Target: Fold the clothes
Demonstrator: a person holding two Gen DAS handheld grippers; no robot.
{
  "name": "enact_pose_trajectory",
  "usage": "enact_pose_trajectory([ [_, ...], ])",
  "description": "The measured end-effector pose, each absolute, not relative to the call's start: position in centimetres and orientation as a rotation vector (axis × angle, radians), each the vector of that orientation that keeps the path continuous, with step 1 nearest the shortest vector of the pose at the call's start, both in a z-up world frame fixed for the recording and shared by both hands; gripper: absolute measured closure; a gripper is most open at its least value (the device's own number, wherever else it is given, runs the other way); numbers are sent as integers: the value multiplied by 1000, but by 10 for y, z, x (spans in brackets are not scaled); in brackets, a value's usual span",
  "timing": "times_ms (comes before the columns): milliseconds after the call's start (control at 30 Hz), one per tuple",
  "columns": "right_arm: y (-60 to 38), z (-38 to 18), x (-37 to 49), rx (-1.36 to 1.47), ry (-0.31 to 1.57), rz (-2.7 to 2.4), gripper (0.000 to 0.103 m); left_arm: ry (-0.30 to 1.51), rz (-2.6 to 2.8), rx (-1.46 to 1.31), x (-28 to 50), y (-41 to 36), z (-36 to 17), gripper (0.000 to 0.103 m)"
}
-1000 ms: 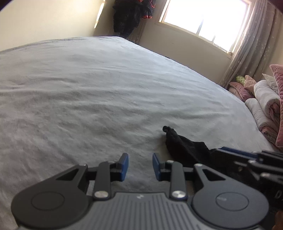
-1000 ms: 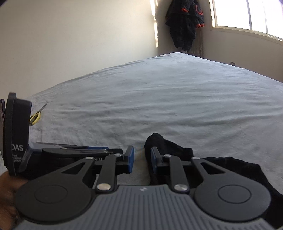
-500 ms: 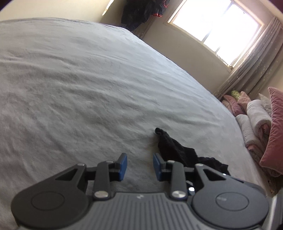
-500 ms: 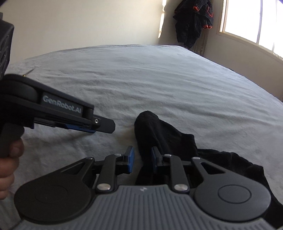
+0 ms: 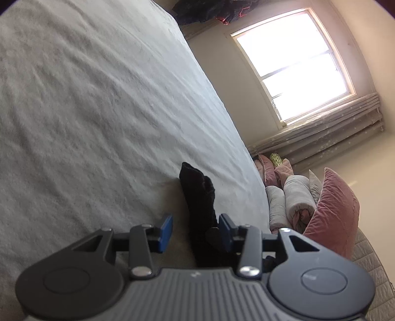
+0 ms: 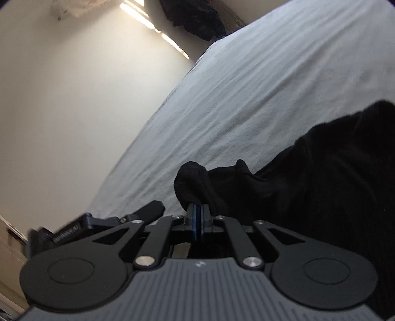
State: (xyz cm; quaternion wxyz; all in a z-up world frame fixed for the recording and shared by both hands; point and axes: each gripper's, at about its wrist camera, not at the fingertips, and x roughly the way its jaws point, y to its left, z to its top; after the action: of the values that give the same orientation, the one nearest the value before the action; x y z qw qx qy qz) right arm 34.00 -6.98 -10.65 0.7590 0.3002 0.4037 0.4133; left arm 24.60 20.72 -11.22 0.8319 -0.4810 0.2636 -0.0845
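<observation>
A black garment [image 6: 308, 177] lies crumpled on the grey bed cover [image 6: 259, 81]. My right gripper [image 6: 198, 217] is shut on a bunched edge of it, with a fold of cloth sticking up just past the blue pads. In the left wrist view a strip of the same black garment [image 5: 198, 197] runs between the fingers of my left gripper [image 5: 195, 228], which is open around it; the cloth lies close to the right pad. The left gripper's body [image 6: 103, 222] shows low at the left of the right wrist view.
The grey bed cover [image 5: 86, 111] fills most of the left wrist view. Pink and grey pillows and rolled bedding [image 5: 308, 197] pile at its right end. A bright window [image 5: 293, 64] with curtains is behind. Dark clothes [image 6: 195, 17] hang on the far wall.
My right gripper has closed on the garment's edge and both views have tilted. My left gripper moved right, so the black strip now lies between its open fingers.
</observation>
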Motion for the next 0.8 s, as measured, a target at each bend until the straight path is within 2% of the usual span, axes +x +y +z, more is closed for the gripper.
enact_pose_trajectory([
  [300, -70, -121, 347, 877, 980, 999, 99, 500, -223, -1068, 252, 197, -120, 60],
  [567, -81, -121, 348, 1021, 996, 1022, 99, 482, -263, -1155, 252, 198, -124, 53],
  [800, -92, -127, 351, 1138, 1013, 1011, 99, 501, -322, -1211, 258, 190, -128, 53],
])
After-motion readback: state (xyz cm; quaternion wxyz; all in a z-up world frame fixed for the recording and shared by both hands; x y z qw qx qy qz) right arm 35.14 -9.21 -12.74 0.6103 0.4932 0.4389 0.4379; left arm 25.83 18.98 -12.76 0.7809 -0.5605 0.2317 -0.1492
